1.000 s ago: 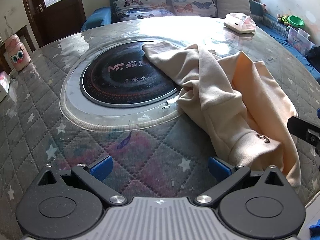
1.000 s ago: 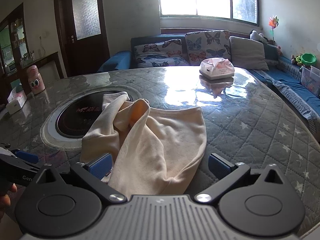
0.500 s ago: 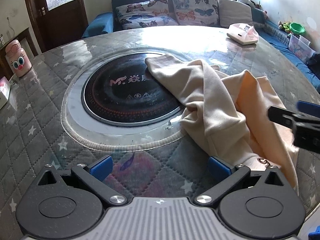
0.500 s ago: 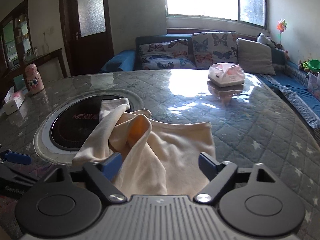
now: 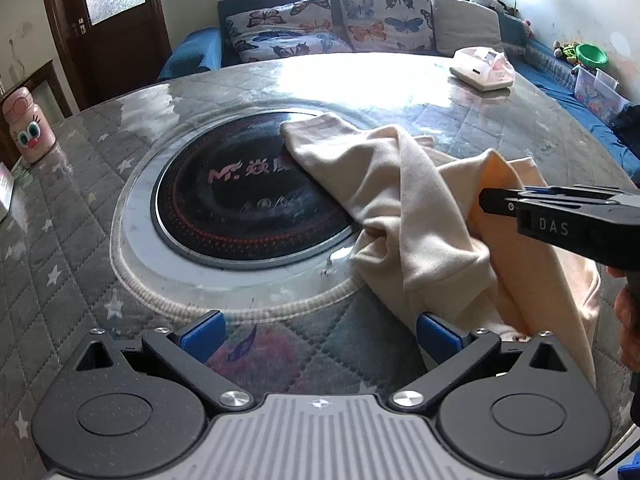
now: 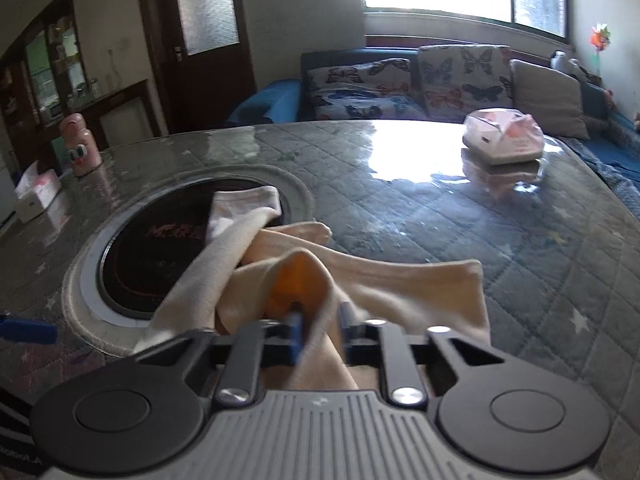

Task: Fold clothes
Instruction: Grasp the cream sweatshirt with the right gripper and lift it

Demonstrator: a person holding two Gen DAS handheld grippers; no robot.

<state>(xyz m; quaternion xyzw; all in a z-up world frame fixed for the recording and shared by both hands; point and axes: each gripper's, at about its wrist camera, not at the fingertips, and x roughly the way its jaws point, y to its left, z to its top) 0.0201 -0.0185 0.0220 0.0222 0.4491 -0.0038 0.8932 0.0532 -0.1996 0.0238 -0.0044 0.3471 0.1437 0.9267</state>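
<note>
A cream garment (image 5: pixel 424 216) lies crumpled on the quilted table, one end over the black round hob. In the right wrist view the garment (image 6: pixel 384 292) has a raised fold with an orange inner side. My right gripper (image 6: pixel 320 332) is shut on that fold near the table's front; it also shows from the side in the left wrist view (image 5: pixel 486 202). My left gripper (image 5: pixel 320 332) is open and empty, just left of the garment's near edge, its right finger (image 5: pixel 436 336) beside the cloth.
A black round hob (image 5: pixel 240 200) sits in the table's middle. A tissue box (image 5: pixel 484 70) stands at the far right, a pink bottle (image 5: pixel 26 128) at the far left. A white box (image 6: pixel 36 196) is beside the bottle. A sofa with cushions is behind.
My right gripper has moved in over the garment and closed on its raised fold. My left gripper has shifted slightly and stays open.
</note>
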